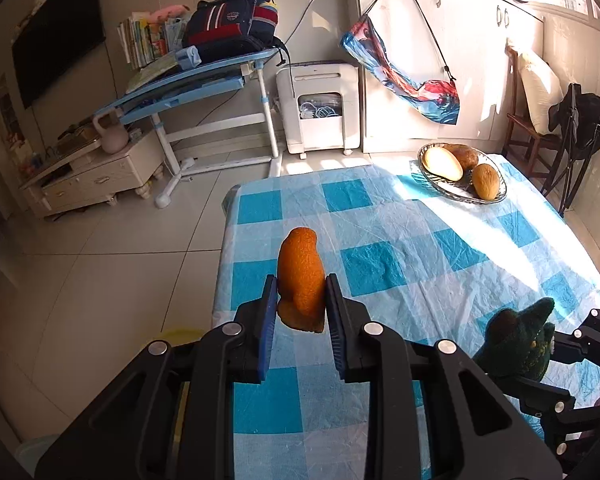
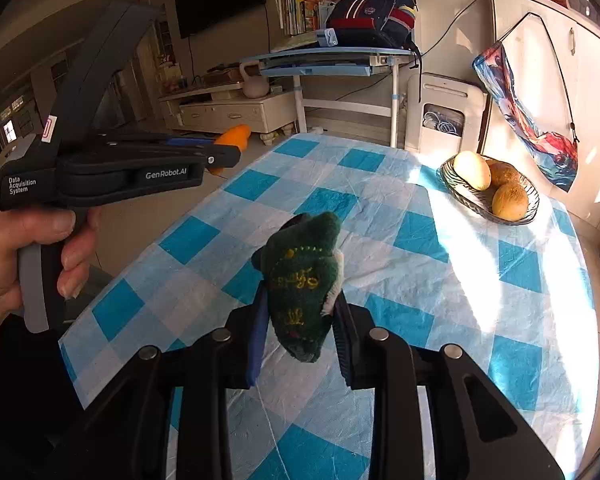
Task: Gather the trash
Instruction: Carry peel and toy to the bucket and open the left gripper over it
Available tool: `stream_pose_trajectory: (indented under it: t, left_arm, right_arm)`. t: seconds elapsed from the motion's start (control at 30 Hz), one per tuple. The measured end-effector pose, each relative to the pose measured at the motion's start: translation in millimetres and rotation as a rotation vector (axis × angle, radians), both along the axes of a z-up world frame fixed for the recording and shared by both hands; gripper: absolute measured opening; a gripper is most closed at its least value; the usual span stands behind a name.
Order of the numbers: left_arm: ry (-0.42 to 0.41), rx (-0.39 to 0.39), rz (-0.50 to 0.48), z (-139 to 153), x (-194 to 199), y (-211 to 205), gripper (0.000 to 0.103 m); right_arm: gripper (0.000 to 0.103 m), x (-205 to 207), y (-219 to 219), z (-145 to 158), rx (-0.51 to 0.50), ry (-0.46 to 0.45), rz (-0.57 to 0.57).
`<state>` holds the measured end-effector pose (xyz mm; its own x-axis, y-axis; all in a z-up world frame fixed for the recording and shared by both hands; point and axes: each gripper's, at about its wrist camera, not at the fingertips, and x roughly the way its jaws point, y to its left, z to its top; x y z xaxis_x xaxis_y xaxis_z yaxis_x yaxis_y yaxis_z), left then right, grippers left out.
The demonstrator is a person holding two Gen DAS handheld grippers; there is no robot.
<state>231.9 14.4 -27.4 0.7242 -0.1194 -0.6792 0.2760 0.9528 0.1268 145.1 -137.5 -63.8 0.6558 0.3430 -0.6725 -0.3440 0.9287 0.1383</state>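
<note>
Both grips partly hidden behind pads, left gripper (image 1: 301, 300) clamped on orange peel (image 1: 302, 276), right gripper (image 2: 300, 316) clamped on green fuzzy scrap (image 2: 302, 284), above checked tablecloth (image 2: 420, 280).

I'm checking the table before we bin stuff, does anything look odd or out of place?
Nothing is spilled or broken. The fruit basket sits upright at the table's far corner. The left gripper is shut on orange peel; the right gripper is shut on a green felt piece.
</note>
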Motion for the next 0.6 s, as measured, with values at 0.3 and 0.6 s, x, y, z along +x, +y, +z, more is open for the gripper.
stream_pose_trajectory:
  t: [0.3,0.6]
  left_arm:
    - [-0.075,-0.057,0.103,26.5,-8.3,52.2,0.023]
    - [-0.124,-0.041,0.216,43.1,-2.9,106.4,0.023]
  right_arm:
    - [0.03,0.9,20.8,21.8,0.004,-0.085,0.004]
    - [0.03,9.4,58.5,35.8,0.054,-0.115,0.031]
